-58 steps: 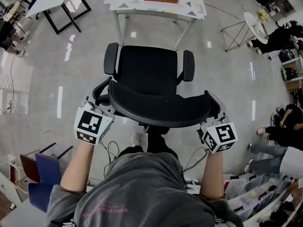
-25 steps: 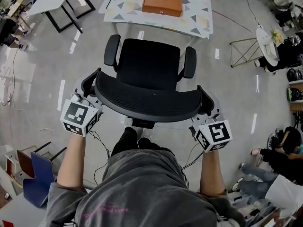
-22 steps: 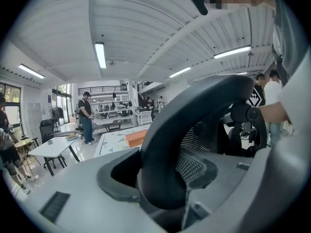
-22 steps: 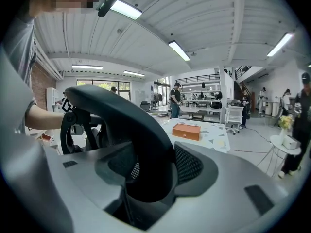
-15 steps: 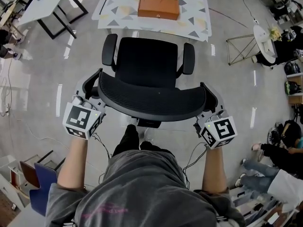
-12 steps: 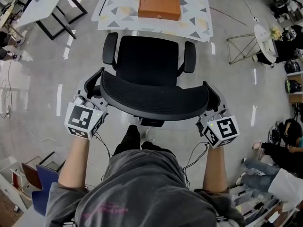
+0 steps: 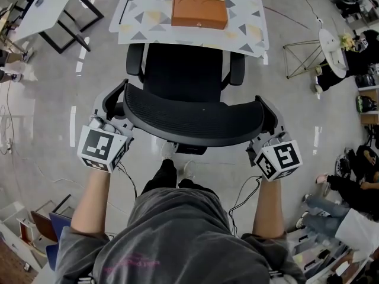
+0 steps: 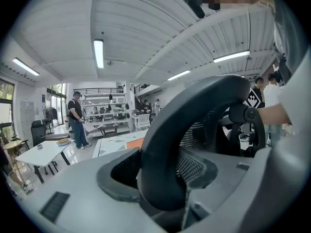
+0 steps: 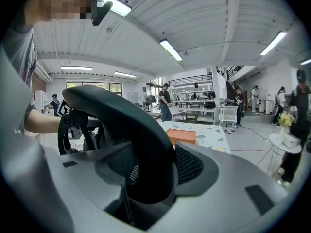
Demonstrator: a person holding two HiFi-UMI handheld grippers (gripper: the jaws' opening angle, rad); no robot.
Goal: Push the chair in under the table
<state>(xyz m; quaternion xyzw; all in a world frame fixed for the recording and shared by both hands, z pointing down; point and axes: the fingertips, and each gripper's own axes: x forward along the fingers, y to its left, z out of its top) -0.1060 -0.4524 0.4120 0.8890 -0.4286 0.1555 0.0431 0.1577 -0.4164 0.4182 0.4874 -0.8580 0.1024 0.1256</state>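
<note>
A black mesh office chair (image 7: 183, 76) faces a white table (image 7: 136, 18) with a triangle pattern. Its seat front and armrest tips lie under the table's near edge. The curved backrest (image 7: 192, 116) is nearest me. My left gripper (image 7: 115, 104) is shut on the backrest's left end, my right gripper (image 7: 267, 118) on its right end. In the left gripper view the dark backrest rim (image 8: 194, 125) fills the space between the jaws of the left gripper (image 8: 160, 178). The right gripper view shows the rim (image 9: 131, 130) held likewise by the right gripper (image 9: 146, 178).
An orange box (image 7: 199, 12) lies on the table. Another white table (image 7: 41, 5) stands at the far left. A wire-frame stand (image 7: 299, 58) and small round table (image 7: 331, 43) are at the right. People (image 7: 355, 176) sit at the right edge. Cables trail by my feet.
The chair has rolled forward toward the table with both grippers on its backrest. Its seat front, earlier short of the table, now sits under the table's edge.
</note>
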